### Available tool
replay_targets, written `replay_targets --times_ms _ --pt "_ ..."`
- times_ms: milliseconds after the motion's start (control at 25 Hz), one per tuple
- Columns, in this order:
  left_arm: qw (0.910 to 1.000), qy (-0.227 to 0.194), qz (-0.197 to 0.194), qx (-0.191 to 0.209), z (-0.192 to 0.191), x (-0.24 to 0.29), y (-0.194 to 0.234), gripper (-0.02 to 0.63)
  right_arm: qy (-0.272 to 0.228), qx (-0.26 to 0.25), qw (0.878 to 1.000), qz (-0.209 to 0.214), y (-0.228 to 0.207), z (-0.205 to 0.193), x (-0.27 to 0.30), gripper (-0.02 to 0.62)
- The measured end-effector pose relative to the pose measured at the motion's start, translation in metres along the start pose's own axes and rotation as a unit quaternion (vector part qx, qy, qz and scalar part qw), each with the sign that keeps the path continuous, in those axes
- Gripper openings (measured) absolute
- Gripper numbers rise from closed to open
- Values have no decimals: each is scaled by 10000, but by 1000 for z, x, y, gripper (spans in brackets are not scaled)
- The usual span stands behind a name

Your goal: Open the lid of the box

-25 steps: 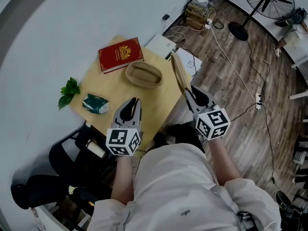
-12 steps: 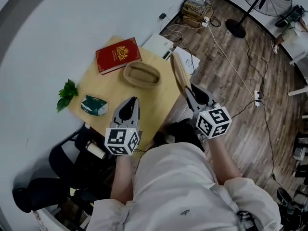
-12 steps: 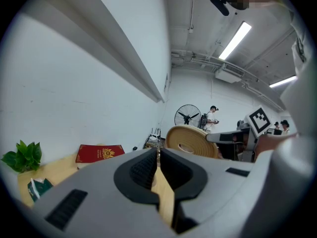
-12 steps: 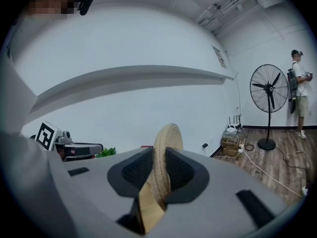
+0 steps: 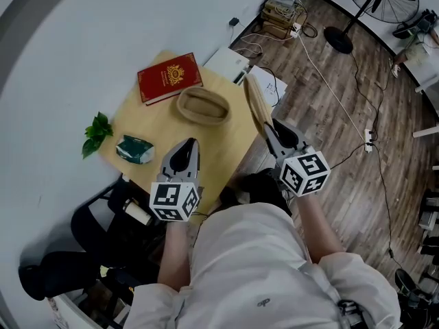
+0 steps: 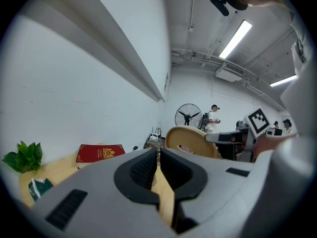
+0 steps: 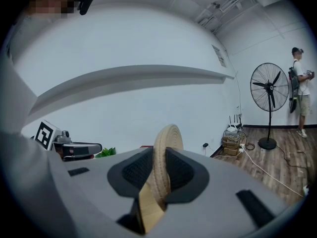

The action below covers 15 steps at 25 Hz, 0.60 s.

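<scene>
Left gripper (image 5: pixel 190 143): jaws have just been closing and are now clenched together on nothing, over the near part of the wooden table (image 5: pixel 154 123). A second ago they stood slightly apart. Right gripper (image 5: pixel 269 131): as before, grasping the woven lid (image 5: pixel 255 103) by its near end. Lid is off the box, standing on edge at the table's right side, its long axis running away from me along the jaws. Open oval woven box (image 5: pixel 204 106) sits just left of it, long axis crosswise. Red book (image 5: pixel 170 78) lies beyond.
</scene>
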<state>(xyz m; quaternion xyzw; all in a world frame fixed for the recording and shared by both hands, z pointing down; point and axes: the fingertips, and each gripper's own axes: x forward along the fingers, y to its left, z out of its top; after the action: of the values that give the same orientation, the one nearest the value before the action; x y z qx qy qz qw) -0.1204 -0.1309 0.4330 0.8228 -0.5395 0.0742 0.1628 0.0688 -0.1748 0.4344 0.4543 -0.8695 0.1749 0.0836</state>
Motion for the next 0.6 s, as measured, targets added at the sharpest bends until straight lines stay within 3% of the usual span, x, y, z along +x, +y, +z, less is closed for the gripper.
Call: replay_targets --times_ms 600 --pt "10000 34 -60 36 -1 0 -3 21 -26 2 10000 -33 0 1 -3 78"
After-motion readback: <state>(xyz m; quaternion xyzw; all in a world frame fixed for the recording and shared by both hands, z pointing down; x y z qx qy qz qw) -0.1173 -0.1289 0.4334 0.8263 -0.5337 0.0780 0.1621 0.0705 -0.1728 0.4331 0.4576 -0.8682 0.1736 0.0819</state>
